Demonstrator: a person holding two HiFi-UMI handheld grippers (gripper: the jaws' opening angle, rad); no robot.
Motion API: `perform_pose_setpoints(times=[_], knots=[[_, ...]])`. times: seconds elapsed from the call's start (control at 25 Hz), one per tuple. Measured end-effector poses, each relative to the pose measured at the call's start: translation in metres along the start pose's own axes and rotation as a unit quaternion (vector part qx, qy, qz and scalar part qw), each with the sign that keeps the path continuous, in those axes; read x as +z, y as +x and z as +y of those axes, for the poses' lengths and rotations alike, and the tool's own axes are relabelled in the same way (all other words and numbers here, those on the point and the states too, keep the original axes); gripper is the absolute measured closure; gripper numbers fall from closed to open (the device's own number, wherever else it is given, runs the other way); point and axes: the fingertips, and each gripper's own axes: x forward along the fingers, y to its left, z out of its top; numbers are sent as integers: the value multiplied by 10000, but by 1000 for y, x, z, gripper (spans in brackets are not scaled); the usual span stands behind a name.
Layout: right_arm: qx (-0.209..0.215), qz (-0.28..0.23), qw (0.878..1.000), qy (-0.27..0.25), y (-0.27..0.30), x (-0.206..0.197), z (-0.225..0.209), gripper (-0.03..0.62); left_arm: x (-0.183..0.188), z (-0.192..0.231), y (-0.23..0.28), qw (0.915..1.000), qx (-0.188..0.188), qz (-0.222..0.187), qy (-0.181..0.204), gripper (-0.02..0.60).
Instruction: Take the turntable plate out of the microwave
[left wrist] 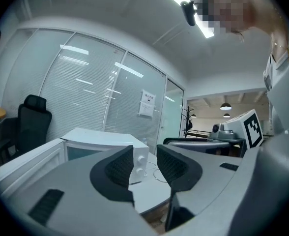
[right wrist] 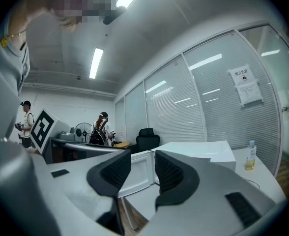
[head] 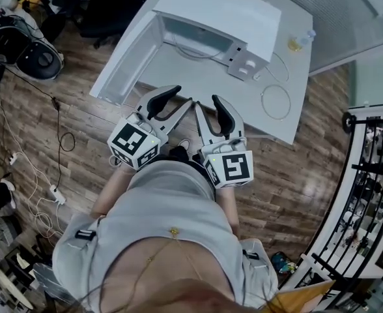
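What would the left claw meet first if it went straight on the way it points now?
Probably the knob panel of the microwave, which shows between the parted, empty jaws of the left claw. Depth is hard to judge, so this is uncertain.

The microwave (head: 224, 12) stands on the table (head: 296, 119). Its door (head: 123, 64) stands open to the left of the microwave. A bottle (head: 300, 42) stands to the right of the microwave, and a cable (head: 276, 101) lies looped in front of it, on the right. The left gripper (head: 178, 100) and the right gripper (head: 208, 106) are side by side in front of the microwave, at the near table edge. An office chair (head: 113, 5) is behind the microwave, to the left
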Motion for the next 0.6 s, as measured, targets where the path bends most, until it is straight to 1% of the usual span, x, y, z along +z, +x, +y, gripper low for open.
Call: perform_pose_setpoints(times=[0.08,0.2,0.4,0.6], knots=[[55,-4,10000,-54,3,2,-6,433,1,0,7,10000,52,-25,48,431],[93,6,9999,-56,6,3,-13,433,4,0,12,9999,35,-90,-99,431],[132,10,9999,-36,13,4,-14,433,8,6,13,9998,84,-143,-121,431],[57,18,10000,3,23,3,-17,433,8,18,19,9998,14,-113,-192,431]])
